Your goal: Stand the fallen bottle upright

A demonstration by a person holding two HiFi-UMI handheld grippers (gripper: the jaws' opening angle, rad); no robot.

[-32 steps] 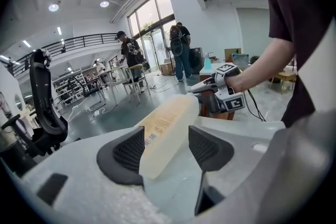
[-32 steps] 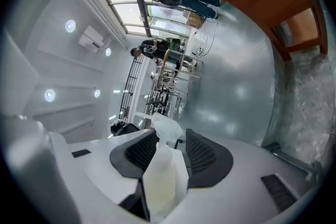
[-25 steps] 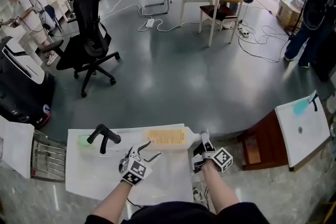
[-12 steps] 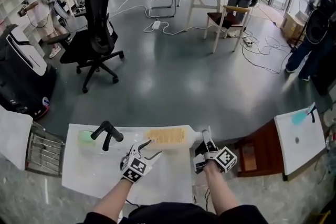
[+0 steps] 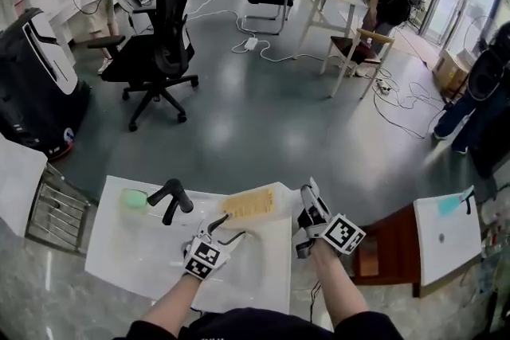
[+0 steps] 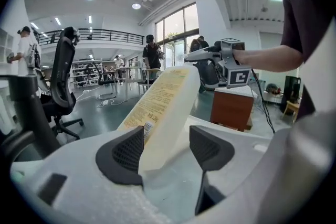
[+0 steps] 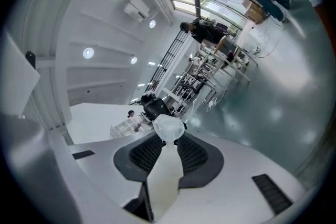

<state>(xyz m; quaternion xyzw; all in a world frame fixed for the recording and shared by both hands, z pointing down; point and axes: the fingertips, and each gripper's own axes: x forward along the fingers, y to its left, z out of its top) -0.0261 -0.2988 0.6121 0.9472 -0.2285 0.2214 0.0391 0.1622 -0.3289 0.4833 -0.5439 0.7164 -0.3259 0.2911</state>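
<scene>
Head view: high above and behind both grippers, facing steeply down; left gripper (image 5: 229, 227) and right gripper (image 5: 307, 199) low in frame, table (image 5: 119, 251) beneath, floor beyond.
Left gripper view: low, close behind own jaws, facing along bottle (image 6: 163, 107).
Right gripper view: rolled sideways, tight behind own jaws.
Shared: bottle in all three; office chair (image 5: 163, 52) beyond left gripper in head and left gripper views.
</scene>
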